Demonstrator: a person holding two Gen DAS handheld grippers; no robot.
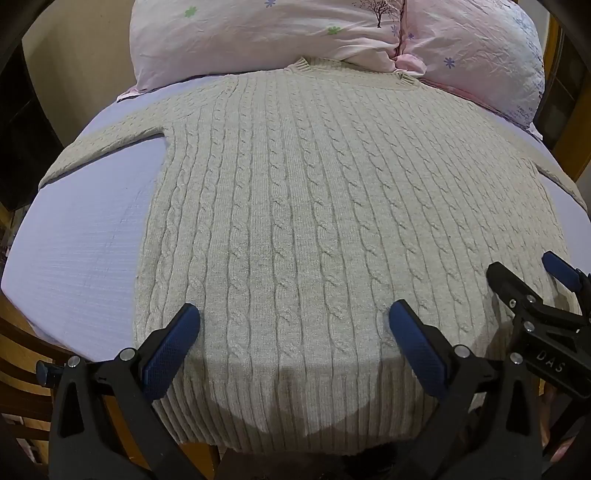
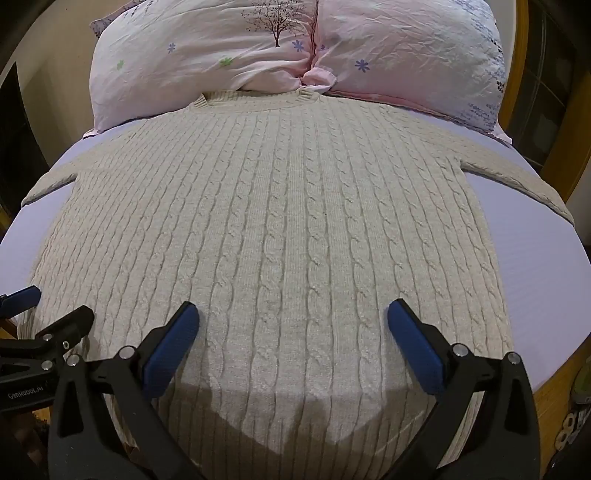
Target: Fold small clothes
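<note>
A cream cable-knit sweater (image 1: 295, 206) lies flat and spread out on a lavender bed sheet (image 1: 85, 243), collar toward the pillows, both sleeves stretched out sideways. It also shows in the right wrist view (image 2: 280, 229). My left gripper (image 1: 294, 319) is open and empty, hovering over the sweater's lower left part near the ribbed hem. My right gripper (image 2: 293, 317) is open and empty over the lower right part. The right gripper's arm shows at the right edge of the left wrist view (image 1: 535, 306). The left gripper shows at the left edge of the right wrist view (image 2: 48, 332).
Two pink flowered pillows (image 1: 258, 33) (image 2: 406, 48) lie at the head of the bed, touching the collar. The sheet (image 2: 546, 266) is bare beside the sweater. A wooden bed frame (image 1: 22, 354) runs along the near edge. Dark furniture stands at both sides.
</note>
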